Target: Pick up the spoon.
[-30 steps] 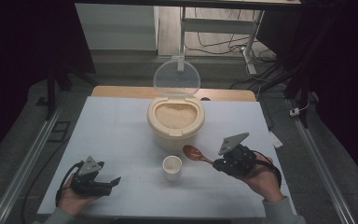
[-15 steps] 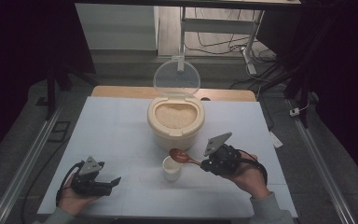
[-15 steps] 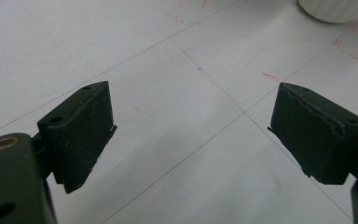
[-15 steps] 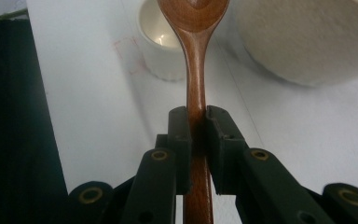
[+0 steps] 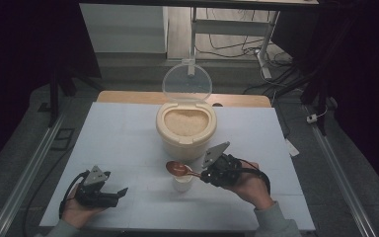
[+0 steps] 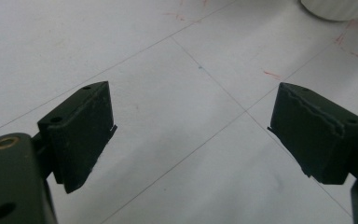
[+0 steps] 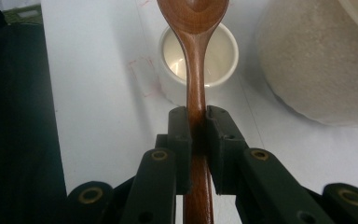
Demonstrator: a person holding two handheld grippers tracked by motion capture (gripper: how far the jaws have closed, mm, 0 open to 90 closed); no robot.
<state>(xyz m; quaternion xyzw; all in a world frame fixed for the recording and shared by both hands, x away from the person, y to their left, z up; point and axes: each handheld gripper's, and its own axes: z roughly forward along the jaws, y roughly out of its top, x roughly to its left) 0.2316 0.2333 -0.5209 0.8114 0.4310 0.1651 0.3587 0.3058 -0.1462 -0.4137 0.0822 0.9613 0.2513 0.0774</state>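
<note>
Left edge of the table [image 5: 128,123]: left gripper [image 5: 109,193] rests low near the front, jaws spread wide, nothing between them. In the left gripper view the two black pads [image 6: 81,130] frame bare white surface with faint pencil lines; a rim of the cup [image 6: 336,8] shows at top right, well apart.

Centre: small white cup [image 5: 182,182] stands in front of the rice container [image 5: 185,129], whose clear lid [image 5: 187,81] is tipped up at the back. The container holds rice up near the rim. The cup looks empty in the right gripper view [image 7: 198,56].

Right: right gripper [image 5: 203,174] is clenched on the handle of a wooden spoon [image 5: 178,169]. In the right gripper view the jaws pinch the handle [image 7: 196,126] on both sides, and the bowl of the spoon points away from the hand, directly over the cup's mouth. The bowl's face is cut off at the frame top; whether it carries rice I cannot tell.

Judgement: the step in hand is moving rice by spoon between container and cup, with the spoon now poised above the cup. Next move probably calls for a wrist roll to tip the bowl into the cup, keeping it centred over the narrow mouth. Risk: grains spilling on the table beside the cup.
</note>
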